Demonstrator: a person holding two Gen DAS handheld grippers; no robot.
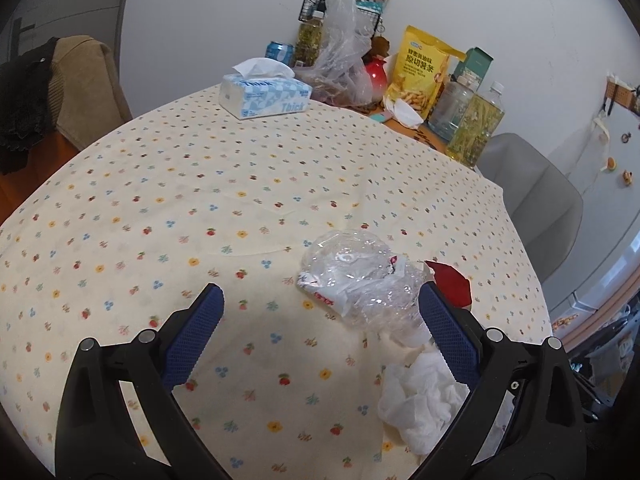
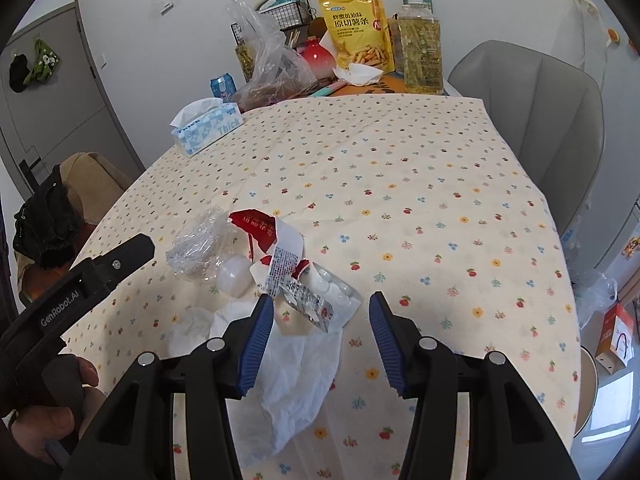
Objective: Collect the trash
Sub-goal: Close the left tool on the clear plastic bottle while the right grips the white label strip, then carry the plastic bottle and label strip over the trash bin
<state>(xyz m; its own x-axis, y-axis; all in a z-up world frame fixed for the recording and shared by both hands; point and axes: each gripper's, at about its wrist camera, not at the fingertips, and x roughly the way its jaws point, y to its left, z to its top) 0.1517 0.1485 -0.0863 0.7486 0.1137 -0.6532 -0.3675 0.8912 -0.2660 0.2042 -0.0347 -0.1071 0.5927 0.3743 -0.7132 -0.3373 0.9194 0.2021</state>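
half the red wrapper [image 1: 452,284] hides behind left gripper [image 1: 320,300] fingers.

The surface [image 2: 420,184] wore a cream cloth dotted with small red, blue and yellow flowers. Between the right gripper's [image 2: 321,306] blue-padded jaws lay a silver blister pack [image 2: 320,296] on white tissue [image 2: 296,372]. Just beyond sat a red-and-white wrapper [image 2: 264,232], and left of it clear crumpled plastic [image 2: 200,240].

Wide bare tablecloth [image 2: 420,184] across middle and right. Near left crowded: crumpled clear wrapper [image 1: 352,276], torn red packet [image 2: 260,228], blister pack [image 2: 320,300], white tissue [image 2: 296,380]. Far edge blocked by tissue box [image 1: 264,94], plastic bag [image 1: 344,56], snack bag [image 2: 360,30], oil bottle [image 2: 420,48].
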